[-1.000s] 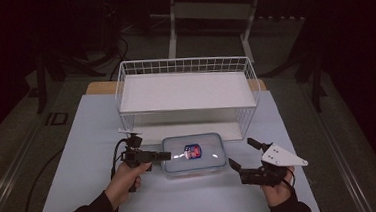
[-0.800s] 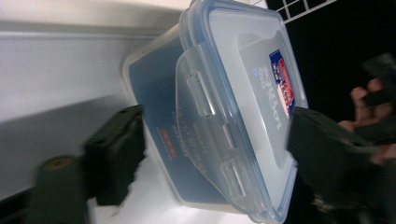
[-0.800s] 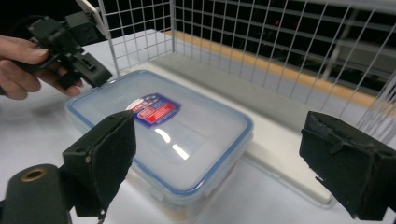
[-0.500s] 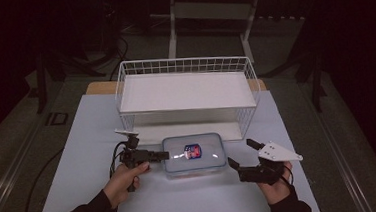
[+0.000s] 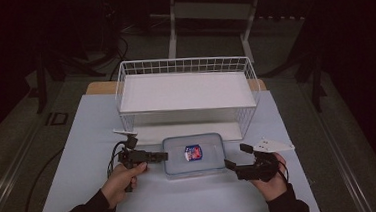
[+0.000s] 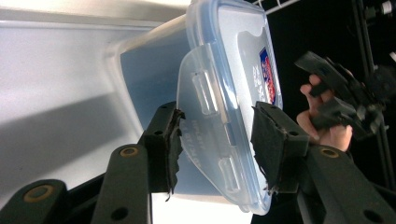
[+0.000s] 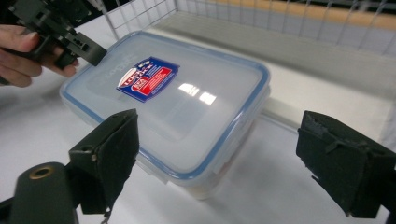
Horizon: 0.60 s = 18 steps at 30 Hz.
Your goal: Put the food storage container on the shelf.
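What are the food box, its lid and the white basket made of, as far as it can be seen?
The food box looks like frosted clear plastic: its wall is cloudy. The lid looks like glossy clear plastic with a blue seal; lamps reflect on it. The basket seems to be white-coated metal wire, a thin open grid.

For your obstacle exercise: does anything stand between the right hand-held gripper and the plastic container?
Nothing visible does. The right hand-held gripper stands open at the container's near corner, bare table between them.
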### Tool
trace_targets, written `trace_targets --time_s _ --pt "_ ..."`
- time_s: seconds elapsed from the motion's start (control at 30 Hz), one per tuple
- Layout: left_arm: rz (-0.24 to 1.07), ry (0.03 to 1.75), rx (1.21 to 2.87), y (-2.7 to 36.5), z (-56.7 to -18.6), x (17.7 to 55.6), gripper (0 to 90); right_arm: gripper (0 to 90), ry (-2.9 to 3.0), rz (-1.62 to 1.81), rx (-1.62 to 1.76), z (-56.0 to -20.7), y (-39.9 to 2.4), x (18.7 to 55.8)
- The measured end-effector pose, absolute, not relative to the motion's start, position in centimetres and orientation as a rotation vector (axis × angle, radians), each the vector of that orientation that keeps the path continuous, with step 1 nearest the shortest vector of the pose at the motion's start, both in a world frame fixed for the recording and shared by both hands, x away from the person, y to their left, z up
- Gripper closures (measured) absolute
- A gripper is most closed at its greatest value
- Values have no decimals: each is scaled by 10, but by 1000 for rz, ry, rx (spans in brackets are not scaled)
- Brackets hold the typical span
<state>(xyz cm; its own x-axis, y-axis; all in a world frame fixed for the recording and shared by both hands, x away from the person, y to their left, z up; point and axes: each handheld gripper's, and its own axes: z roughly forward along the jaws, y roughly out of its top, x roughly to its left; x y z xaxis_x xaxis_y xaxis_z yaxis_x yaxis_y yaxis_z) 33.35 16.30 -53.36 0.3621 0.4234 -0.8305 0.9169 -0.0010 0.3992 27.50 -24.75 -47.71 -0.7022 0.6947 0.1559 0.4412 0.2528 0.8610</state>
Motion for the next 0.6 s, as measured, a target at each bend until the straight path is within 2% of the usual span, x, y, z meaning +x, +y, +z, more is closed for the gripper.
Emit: trace_targets --time_s 0.17,0.3,0.57,0.6 --pt "-558 1149 1665 163 -527 326 559 161 2360 1493 1192 -484 -249 295" --pt "-541 1095 1697 164 -524 324 570 235 2413 1574 1271 -489 -252 307" --pt "-525 1041 1736 164 -522 322 579 255 2505 1632 1392 -502 -254 324" --pt "-525 1041 1736 164 -522 322 580 285 2514 1636 1398 -504 -255 325"
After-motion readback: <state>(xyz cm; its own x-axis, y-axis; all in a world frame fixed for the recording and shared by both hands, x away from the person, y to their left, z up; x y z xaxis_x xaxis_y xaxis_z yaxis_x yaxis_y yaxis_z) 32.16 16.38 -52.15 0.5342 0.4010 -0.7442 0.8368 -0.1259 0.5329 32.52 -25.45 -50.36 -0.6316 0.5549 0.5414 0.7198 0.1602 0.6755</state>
